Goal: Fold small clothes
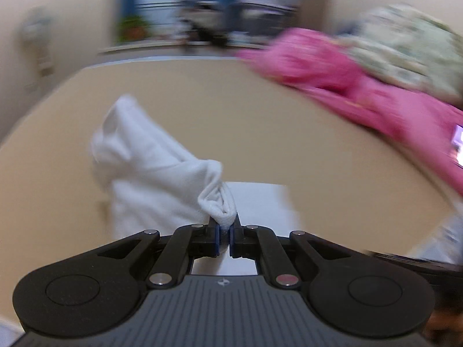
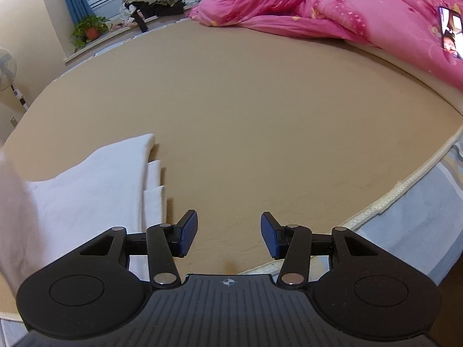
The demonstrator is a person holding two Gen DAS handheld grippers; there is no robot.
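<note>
The left gripper (image 1: 225,232) was clamped on a bunched edge of the soft white cloth garment (image 1: 150,173), its blue pads pressed tight against the fabric at lower centre of the left wrist view. From that pinch the garment hung and trailed up toward the centre left of the frame, blurred. In the right wrist view the same white garment (image 2: 95,185) lay in stepped folded layers at lower left, its straight right edges just beside the left finger of the right gripper (image 2: 229,235). That gripper's blue-padded jaws stood apart with nothing between them, over bare surface. The wide tan mattress (image 2: 260,115) stretched open across the middle and right of the frame. Its corded white edge (image 2: 405,185) curved down the lower right. A crumpled pink quilt (image 2: 332,5) filled the upper right, well apart from the garment.
</note>
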